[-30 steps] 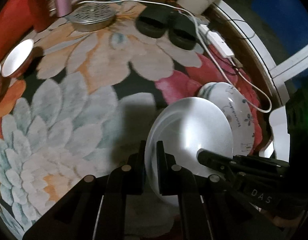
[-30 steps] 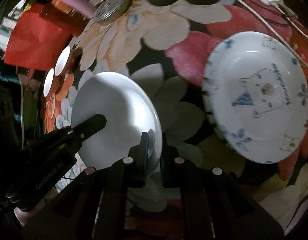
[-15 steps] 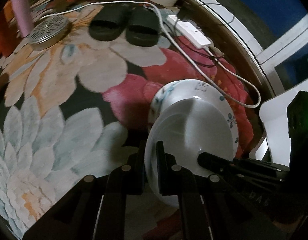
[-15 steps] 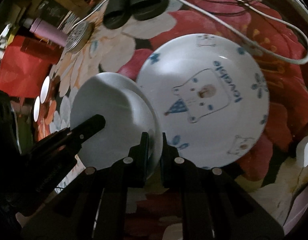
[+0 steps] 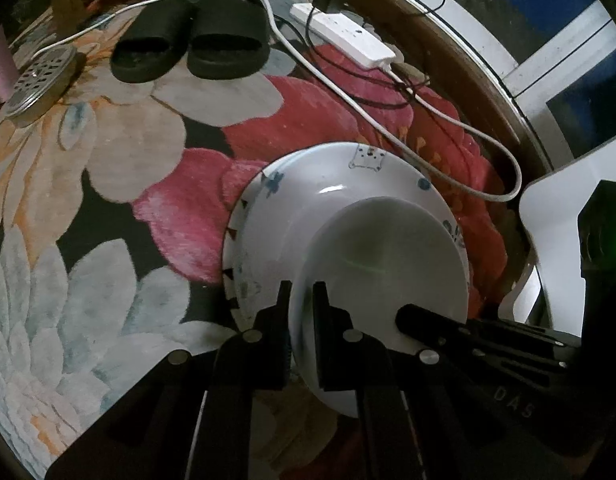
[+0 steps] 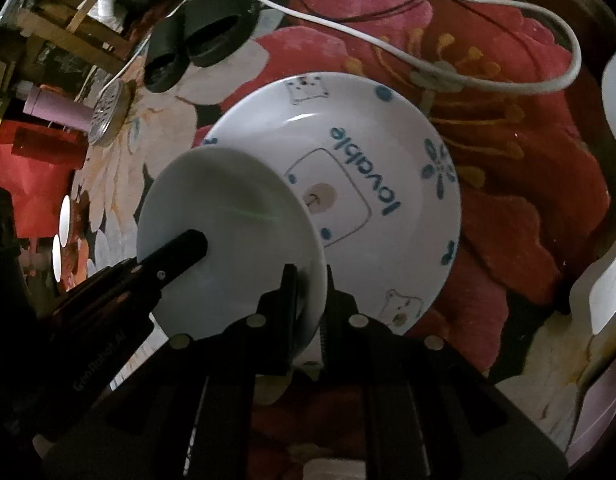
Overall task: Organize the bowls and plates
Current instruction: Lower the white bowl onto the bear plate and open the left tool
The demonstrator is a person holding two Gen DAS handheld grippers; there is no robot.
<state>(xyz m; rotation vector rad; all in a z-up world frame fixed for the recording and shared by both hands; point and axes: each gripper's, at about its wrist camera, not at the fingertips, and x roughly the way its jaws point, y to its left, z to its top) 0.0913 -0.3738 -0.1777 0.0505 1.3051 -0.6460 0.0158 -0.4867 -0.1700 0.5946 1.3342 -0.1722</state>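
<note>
A plain white plate (image 5: pixel 383 264) is held by its rim in both grippers, tilted, just above a larger white plate with blue bear drawings (image 5: pixel 308 200) that lies on the flowered carpet. My left gripper (image 5: pixel 302 292) is shut on the white plate's near rim. My right gripper (image 6: pixel 309 280) is shut on the opposite rim of the white plate (image 6: pixel 228 220). The bear plate (image 6: pixel 379 200) reads "lovable". The white plate covers part of it. Two small white bowls (image 6: pixel 62 232) stand at the far left in the right wrist view.
Black slippers (image 5: pixel 192 44) lie at the back. A white power strip (image 5: pixel 343 34) and its white cable (image 5: pixel 447 128) run close behind the bear plate. A perforated metal lid (image 5: pixel 40 80) and a pink bottle (image 6: pixel 56 112) stand at the left. A white object (image 5: pixel 555 220) is at the right.
Both grippers carried the white plate to the right across the carpet, from beside the bear plate to over it. The small bowls have left the left wrist view.
</note>
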